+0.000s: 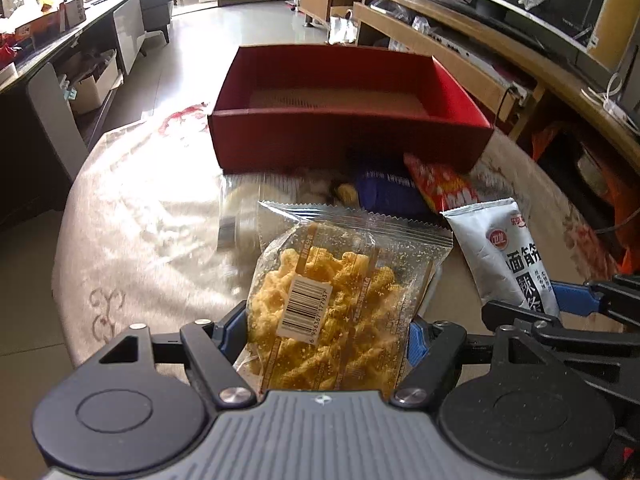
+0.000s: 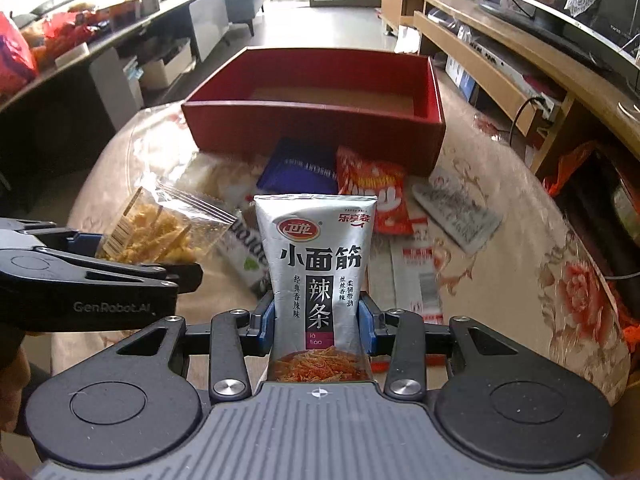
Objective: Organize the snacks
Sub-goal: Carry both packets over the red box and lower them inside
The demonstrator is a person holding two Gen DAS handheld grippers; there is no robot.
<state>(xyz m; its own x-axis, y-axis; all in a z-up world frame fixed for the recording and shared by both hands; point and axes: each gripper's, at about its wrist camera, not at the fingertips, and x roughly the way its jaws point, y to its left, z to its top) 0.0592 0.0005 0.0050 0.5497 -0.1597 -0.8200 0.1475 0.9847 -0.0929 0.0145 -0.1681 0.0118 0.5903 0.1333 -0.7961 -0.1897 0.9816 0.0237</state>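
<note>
My left gripper (image 1: 326, 334) is shut on a clear packet of yellow crisps (image 1: 340, 292) and holds it above the table; the packet also shows in the right wrist view (image 2: 160, 228). My right gripper (image 2: 318, 322) is shut on a silver spicy-strip packet (image 2: 318, 264), which the left wrist view also shows (image 1: 508, 256). An open red box (image 1: 344, 116) (image 2: 320, 120) stands empty at the far side of the table. In front of it lie a blue packet (image 2: 300, 168) (image 1: 384, 194) and a red packet (image 2: 376, 196) (image 1: 440, 186).
The round table has a floral cloth (image 2: 520, 240). More flat packets (image 2: 456, 204) and a clear jar (image 1: 240, 224) lie near the box. A long wooden TV bench (image 2: 500, 52) runs on the right, a dark counter (image 2: 80, 64) on the left.
</note>
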